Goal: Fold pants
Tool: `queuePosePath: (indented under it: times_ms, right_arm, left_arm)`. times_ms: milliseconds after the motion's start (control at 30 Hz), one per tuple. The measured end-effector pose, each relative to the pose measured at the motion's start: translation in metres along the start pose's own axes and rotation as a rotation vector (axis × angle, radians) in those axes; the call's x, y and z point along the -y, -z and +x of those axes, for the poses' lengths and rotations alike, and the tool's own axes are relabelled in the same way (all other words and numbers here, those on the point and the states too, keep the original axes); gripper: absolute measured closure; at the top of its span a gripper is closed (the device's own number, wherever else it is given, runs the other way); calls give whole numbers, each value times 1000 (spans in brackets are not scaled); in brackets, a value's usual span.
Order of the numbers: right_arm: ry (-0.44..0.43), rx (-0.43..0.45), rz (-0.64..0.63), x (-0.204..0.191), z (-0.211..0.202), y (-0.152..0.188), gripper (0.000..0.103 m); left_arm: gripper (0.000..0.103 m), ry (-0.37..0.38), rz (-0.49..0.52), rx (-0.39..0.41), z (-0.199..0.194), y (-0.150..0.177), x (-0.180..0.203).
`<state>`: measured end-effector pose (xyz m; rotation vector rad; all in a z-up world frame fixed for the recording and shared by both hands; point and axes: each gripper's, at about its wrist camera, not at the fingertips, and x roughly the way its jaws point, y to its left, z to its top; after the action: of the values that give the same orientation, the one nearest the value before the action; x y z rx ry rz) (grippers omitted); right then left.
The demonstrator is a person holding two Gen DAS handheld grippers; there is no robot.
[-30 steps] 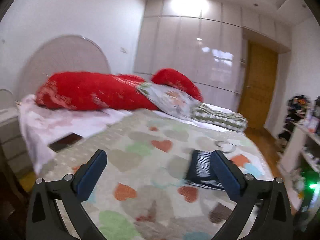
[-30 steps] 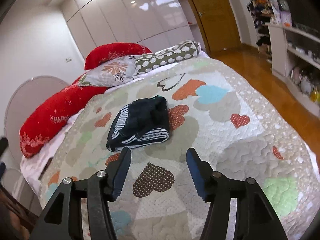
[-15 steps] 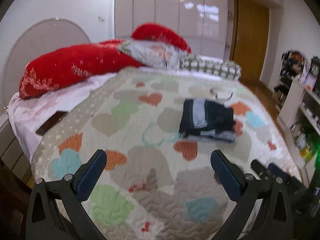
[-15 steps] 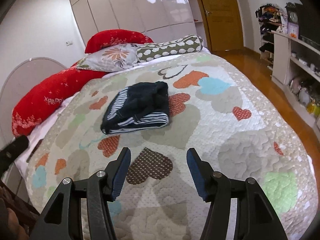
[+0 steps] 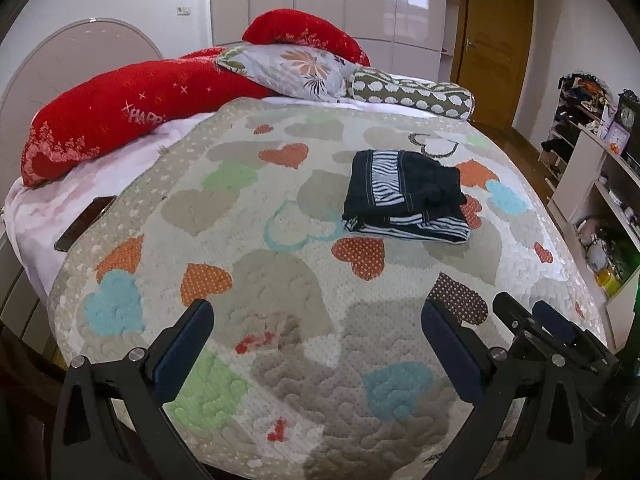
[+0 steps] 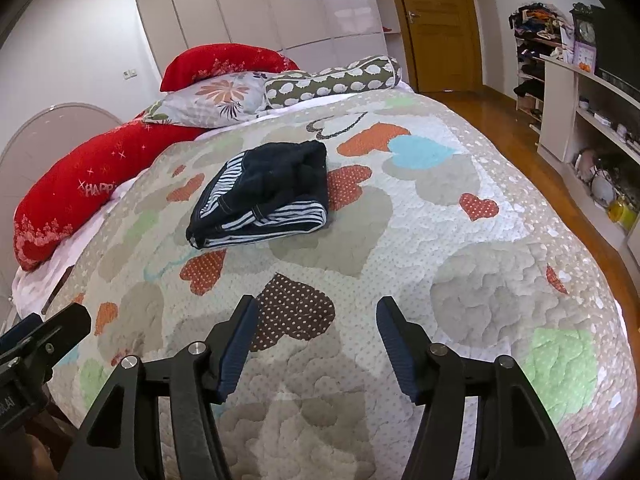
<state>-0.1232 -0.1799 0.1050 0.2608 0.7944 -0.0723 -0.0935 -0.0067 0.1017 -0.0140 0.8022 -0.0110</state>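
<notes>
Pants point(image 5: 404, 196) sit already bundled into a compact dark stack with zebra-stripe trim, upper right of centre in the left wrist frame, on the heart-print quilt point(image 5: 280, 280). Looks like the folding is basically finished, or they want a tidy-up fold. Left gripper point(image 5: 318, 344) has its jaws wide apart, nothing in them; right gripper point(image 6: 316, 340) is also apart and empty, its jaws having just been opening a little. Next move probably means reaching forward to the stack's near edge. Plenty of bare quilt around it; pillows point(image 5: 288, 68) lie well behind.
</notes>
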Motion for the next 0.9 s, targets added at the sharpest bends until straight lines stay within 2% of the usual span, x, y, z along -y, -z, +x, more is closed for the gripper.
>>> queuePosePath:
  times_ms: [467, 900]
  right_arm:
    - [7, -22, -4, -3, 5, 2, 36]
    - [30, -30, -12, -3, 8, 3, 36]
  left_arm:
    - [0, 16, -3, -56, 11, 3, 1]
    - [0, 31, 1, -75, 15, 4, 1]
